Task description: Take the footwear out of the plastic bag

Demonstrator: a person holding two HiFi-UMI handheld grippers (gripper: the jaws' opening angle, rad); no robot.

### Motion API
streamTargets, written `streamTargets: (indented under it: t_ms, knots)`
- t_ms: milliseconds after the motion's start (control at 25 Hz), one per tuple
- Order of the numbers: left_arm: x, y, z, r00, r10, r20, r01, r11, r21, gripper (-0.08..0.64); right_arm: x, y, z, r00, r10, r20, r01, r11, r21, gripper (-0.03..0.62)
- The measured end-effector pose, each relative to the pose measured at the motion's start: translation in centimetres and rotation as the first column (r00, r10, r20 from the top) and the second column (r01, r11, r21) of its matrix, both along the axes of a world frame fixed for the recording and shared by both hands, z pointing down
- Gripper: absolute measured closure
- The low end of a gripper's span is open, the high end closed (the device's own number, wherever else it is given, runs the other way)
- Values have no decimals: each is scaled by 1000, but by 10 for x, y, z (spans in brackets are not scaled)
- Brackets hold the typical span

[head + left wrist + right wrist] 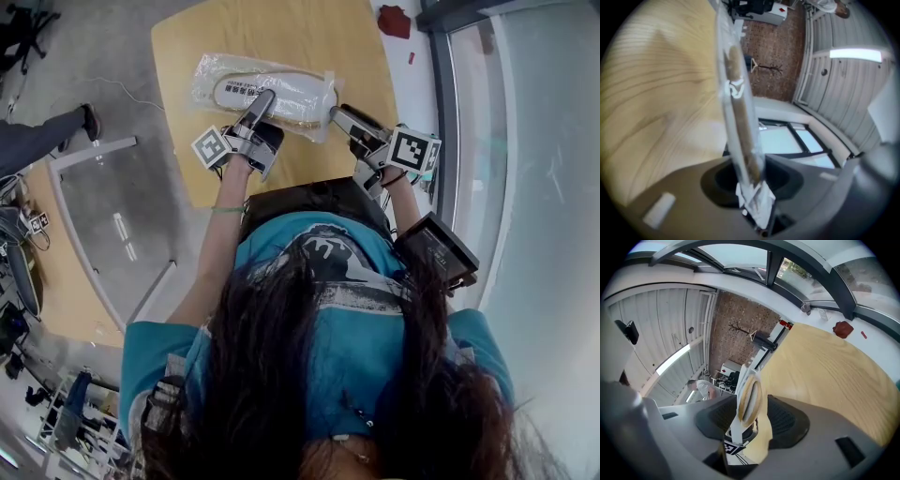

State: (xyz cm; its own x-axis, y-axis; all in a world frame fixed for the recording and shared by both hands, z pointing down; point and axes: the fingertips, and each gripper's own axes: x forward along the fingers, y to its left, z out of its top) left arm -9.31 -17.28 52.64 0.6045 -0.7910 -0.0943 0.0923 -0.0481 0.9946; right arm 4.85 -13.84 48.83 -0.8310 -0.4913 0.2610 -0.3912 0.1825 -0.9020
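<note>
A clear plastic bag [211, 73] lies on the wooden table [309, 37] with flat, pale footwear [295, 94] inside it. My left gripper [266, 97] reaches onto the bag's near side. In the left gripper view the left gripper [752, 187] is shut on a crumpled fold of the bag [757, 201], and the footwear [736, 79] stands edge-on beyond it. My right gripper [336, 113] is at the bag's right end. In the right gripper view the footwear's end [749, 399] sits in the right gripper [751, 420], whose jaws stand apart from it.
A red object [394, 21] lies on the white sill beyond the table's far right corner. A glass wall [525, 141] runs along the right. The table's near edge [281, 187] is close to the person's body. Another person's shoe [89, 120] shows at the left on the floor.
</note>
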Motion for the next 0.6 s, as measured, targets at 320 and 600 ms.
streamTargets:
  t_ms: [320, 600]
  knots:
    - [4, 1, -15, 981, -6, -193, 11, 1000, 22, 449, 1, -4, -11, 951, 52, 306, -35, 998, -59, 411]
    - [2, 5, -15, 989, 6, -147, -4, 1000, 14, 451, -4, 0, -17, 962, 63, 265, -50, 997, -53, 468]
